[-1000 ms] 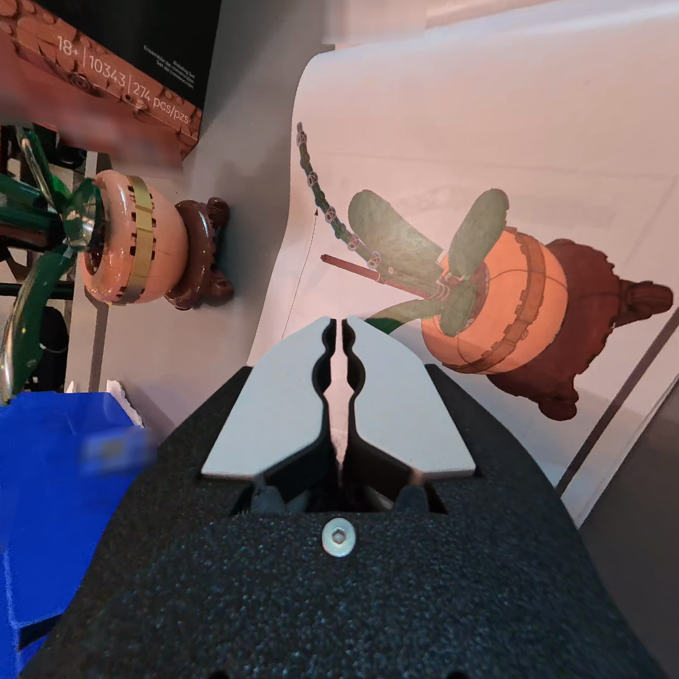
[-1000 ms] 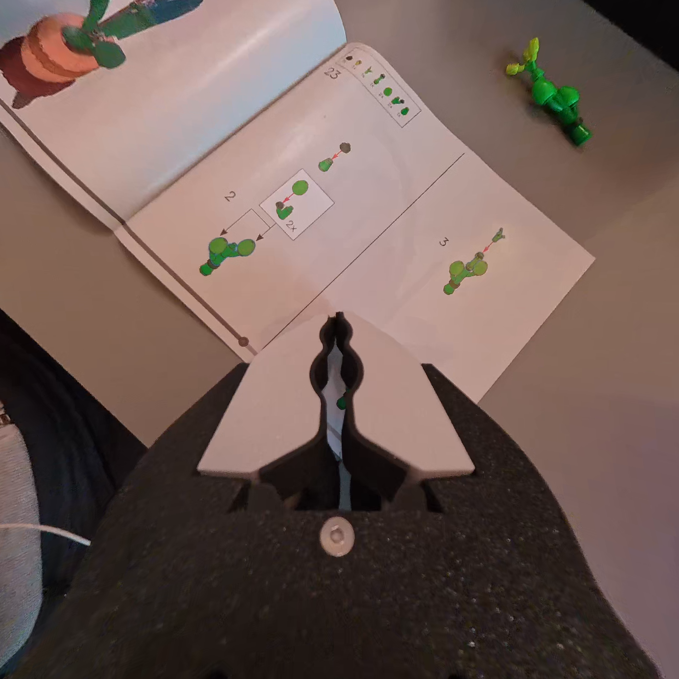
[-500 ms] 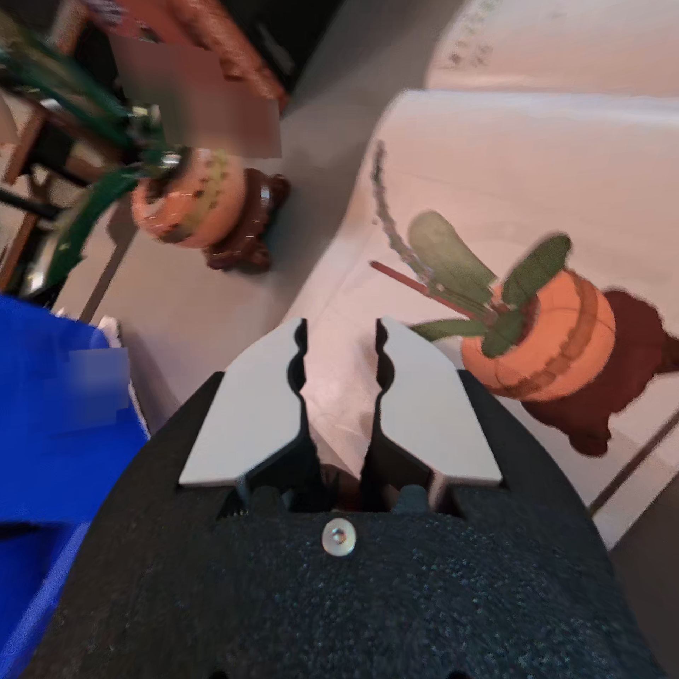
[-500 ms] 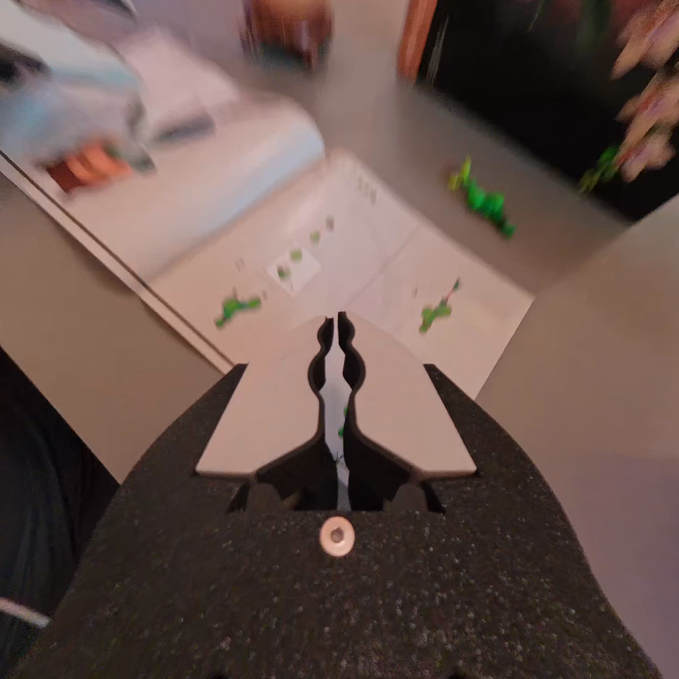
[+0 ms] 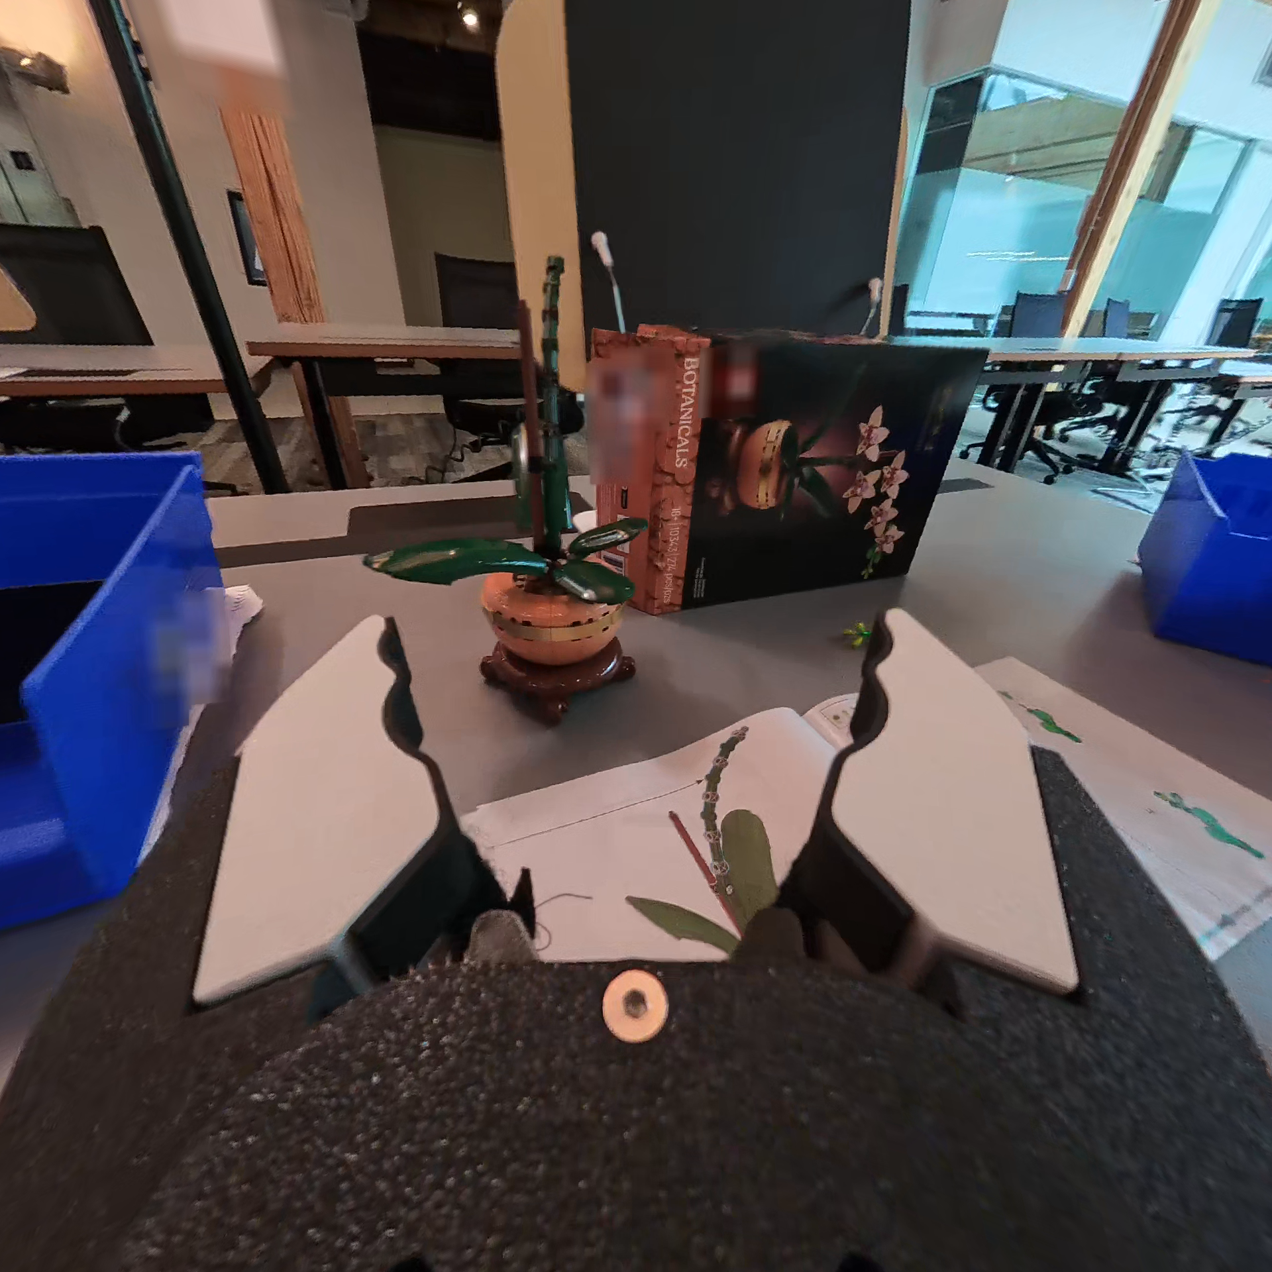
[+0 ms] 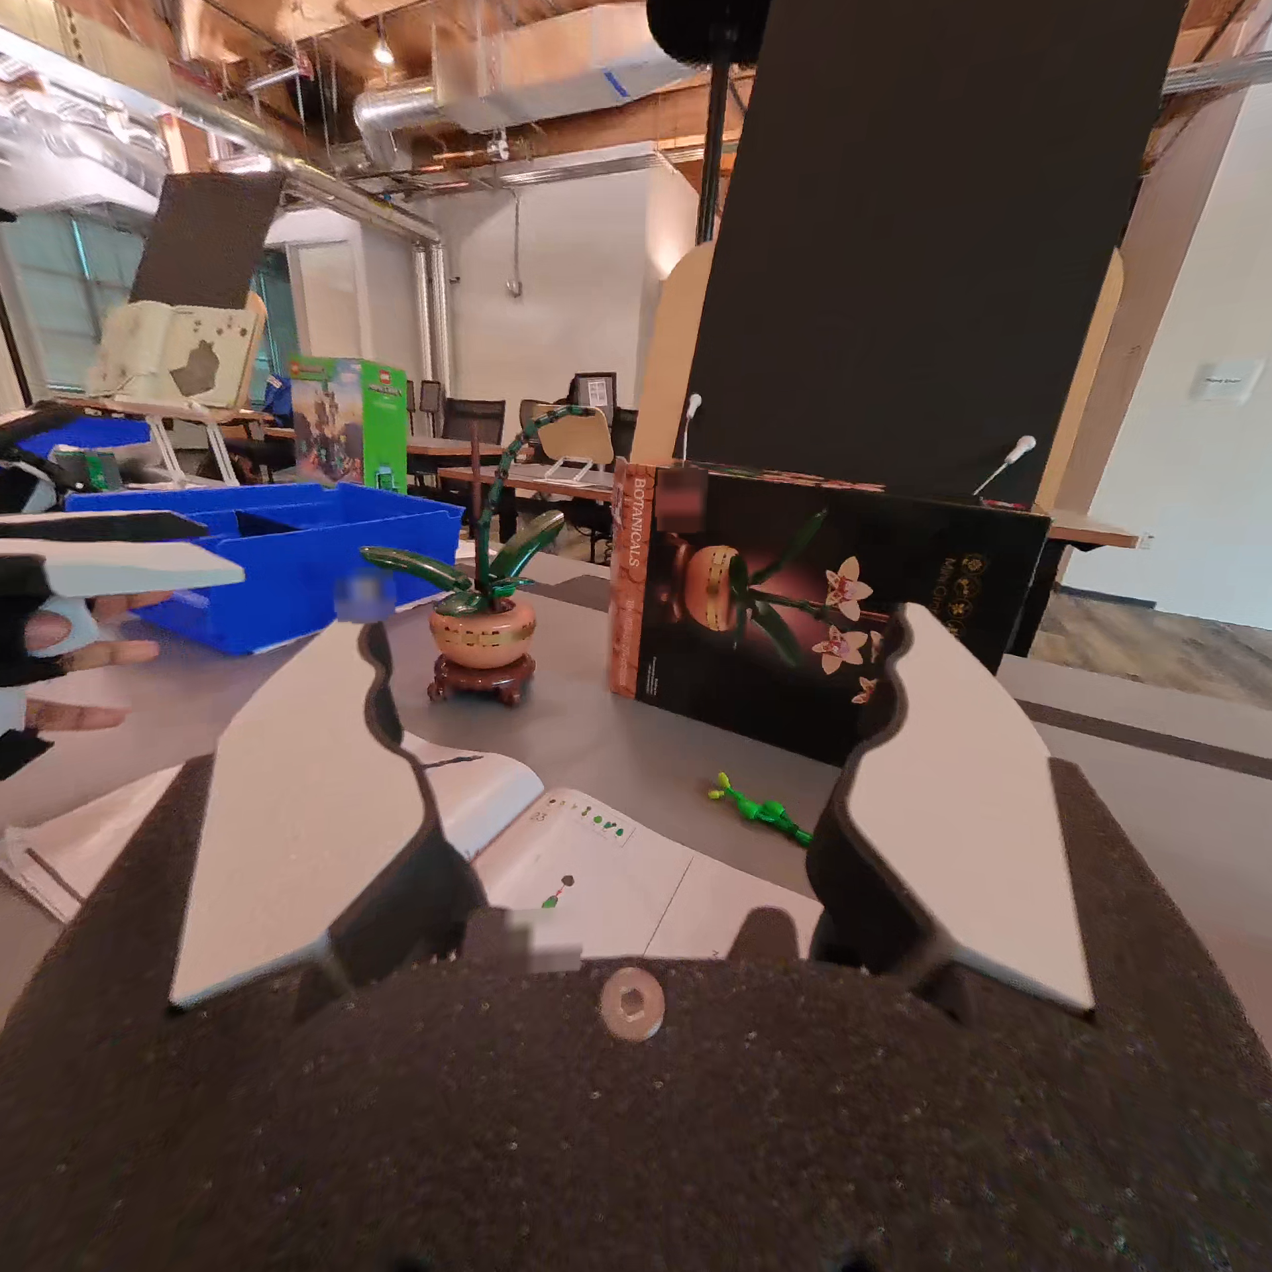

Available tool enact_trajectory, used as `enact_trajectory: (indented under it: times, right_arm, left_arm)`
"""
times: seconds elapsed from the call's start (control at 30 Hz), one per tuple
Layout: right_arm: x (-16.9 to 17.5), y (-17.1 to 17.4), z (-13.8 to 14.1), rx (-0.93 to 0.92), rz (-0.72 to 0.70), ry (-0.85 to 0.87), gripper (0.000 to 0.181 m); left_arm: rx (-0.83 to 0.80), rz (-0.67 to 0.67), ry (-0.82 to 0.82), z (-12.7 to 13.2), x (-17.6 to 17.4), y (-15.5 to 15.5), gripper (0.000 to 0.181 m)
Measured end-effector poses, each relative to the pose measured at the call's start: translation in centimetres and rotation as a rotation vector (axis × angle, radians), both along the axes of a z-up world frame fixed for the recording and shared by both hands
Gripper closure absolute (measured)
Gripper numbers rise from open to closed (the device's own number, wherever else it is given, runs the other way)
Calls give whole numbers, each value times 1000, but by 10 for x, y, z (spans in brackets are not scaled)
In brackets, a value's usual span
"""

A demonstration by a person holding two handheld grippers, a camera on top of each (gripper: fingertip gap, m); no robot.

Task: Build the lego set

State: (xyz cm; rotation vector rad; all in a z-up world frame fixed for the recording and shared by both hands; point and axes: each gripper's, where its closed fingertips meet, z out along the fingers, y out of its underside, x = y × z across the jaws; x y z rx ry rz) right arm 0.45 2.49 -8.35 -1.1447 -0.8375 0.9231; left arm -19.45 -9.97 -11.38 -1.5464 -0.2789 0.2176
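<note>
Both claws are spread wide and hold nothing: the left gripper [image 5: 637,661] faces the glossy plastic orchid model in its round peach pot [image 5: 556,619] near the grey bench's far edge. The right gripper [image 6: 637,650] looks over the open paper instruction booklet [image 6: 606,874] — the small knobbly bright-green bud stem [image 6: 760,812] lies just beside its far right corner. I judge the stem waits to be picked up next; this needs a fine, careful pinch.

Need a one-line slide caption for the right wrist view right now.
Open right gripper faces the potted brick orchid, dark set box, small green brick sprig and open instruction booklet.
</note>
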Motion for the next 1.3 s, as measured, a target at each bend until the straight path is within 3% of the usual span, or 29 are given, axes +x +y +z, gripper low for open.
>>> enact_trajectory:
  times: [0.17, 0.33, 0.53, 0.73, 0.77, 0.8, 0.83, 0.87, 0.9, 0.97, 1.1, 1.17, 1.3]
  right_arm:
    - [4, 15, -1, -14, -73, -26, 45]
    - [10, 37, -15, -36, -220, -142, 37]
    - [15, 52, -38, -81, -330, -300, 36]
    - [15, 41, -33, -111, -326, -254, 47]
    - [11, 30, -27, -103, -293, -227, 58]
    - [6, 14, -18, -83, -239, -189, 85]
    - [-2, -9, -7, -48, -144, -150, 138]
    - [-10, -38, 5, -7, -33, -101, 181]
    - [-18, -61, 17, 21, 29, -49, 181]
    - [-40, -113, 20, 107, 152, -101, 181]
    - [-81, -204, -1, 328, 289, -316, 181]
    - [-89, -218, -10, 406, 286, -376, 181]
    - [-100, -219, -27, 392, 294, -462, 181]
  left_arm:
    - [-92, 123, 54, -6, -21, -11, 37]
    - [-94, 260, 94, 1, -41, -17, 36]
    - [-159, 274, 32, -10, -41, -6, 36]
    - [-149, 277, 35, -14, -21, 8, 38]
    - [-129, 286, 41, -12, -19, 11, 44]
    - [-106, 303, 52, -10, -19, 13, 53]
    - [-78, 323, 75, -6, -20, 14, 83]
    - [-47, 335, 107, -2, -21, 16, 141]
    - [-32, 361, 117, 0, -24, 18, 181]
    - [-91, 423, 68, -11, -33, 24, 181]
    - [-127, 433, 35, -23, -37, 38, 181]
    - [-136, 447, 59, -23, -38, 38, 181]
    - [-142, 460, 84, -25, -38, 37, 181]
